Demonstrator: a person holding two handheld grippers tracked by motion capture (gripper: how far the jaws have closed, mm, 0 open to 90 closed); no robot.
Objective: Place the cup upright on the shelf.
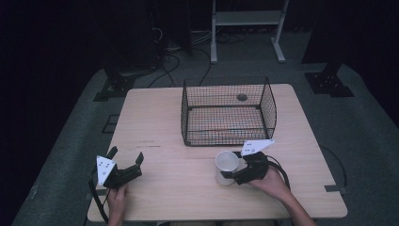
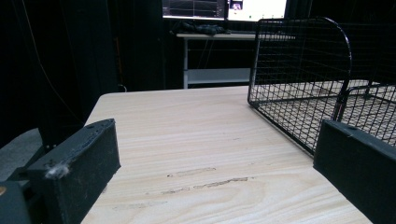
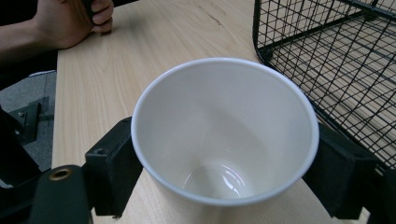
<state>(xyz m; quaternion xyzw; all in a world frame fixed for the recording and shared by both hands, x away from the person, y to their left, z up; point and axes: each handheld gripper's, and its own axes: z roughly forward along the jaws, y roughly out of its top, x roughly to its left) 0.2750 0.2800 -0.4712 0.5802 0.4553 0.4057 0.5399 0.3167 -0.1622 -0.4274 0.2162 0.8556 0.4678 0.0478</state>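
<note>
Jaws of the right gripper (image 1: 234,175) pinch the upright white cup (image 1: 227,162) by its sides on the table (image 1: 155,127), just near of the wire basket (image 1: 228,112), likely for lifting into it, while the left gripper (image 1: 126,158), spread and empty, waits at the near left.

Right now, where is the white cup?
In the high view, the white cup stands near the table's front edge, right of centre, just before the wire basket, clamped by the right gripper.
</note>
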